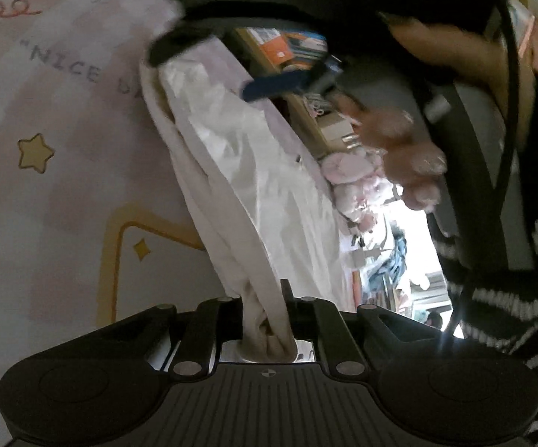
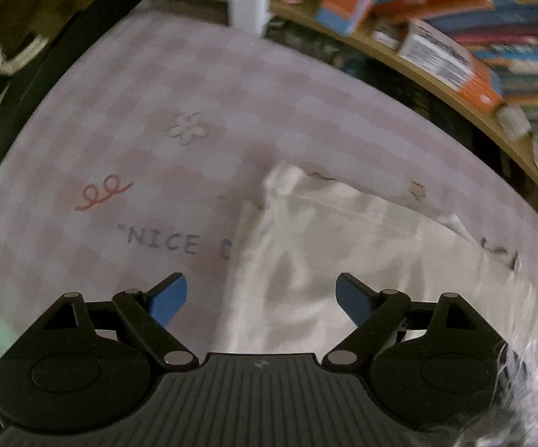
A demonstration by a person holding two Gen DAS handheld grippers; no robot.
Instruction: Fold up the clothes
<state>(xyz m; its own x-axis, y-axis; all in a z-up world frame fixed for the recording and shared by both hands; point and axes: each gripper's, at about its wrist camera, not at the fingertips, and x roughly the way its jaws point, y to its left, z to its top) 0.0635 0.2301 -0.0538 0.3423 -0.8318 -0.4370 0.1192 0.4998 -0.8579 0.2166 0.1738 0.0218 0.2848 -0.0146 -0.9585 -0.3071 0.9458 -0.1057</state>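
A cream-white garment [image 1: 254, 193] hangs stretched between my left gripper and the pink checked bedsheet [image 1: 45, 111]. My left gripper [image 1: 267, 320] is shut on a bunched end of the garment, lifting it above the sheet. In the right wrist view the same garment [image 2: 325, 253] lies spread on the sheet [image 2: 157, 130], partly under my right gripper [image 2: 261, 298], which is open and empty, its blue fingertips [image 2: 168, 298] wide apart just above the cloth's near edge. The right gripper's blue fingertip also shows in the left wrist view [image 1: 280, 83], blurred.
The sheet bears "NICE" lettering [image 2: 164, 242], stars and a flower. A wooden shelf [image 2: 455, 104] with books and boxes runs along the bed's far side. A dark garment [image 2: 27, 56] lies at the far left. The person's hand [image 1: 399, 149] and striped sleeve [image 1: 529, 279] are to the right.
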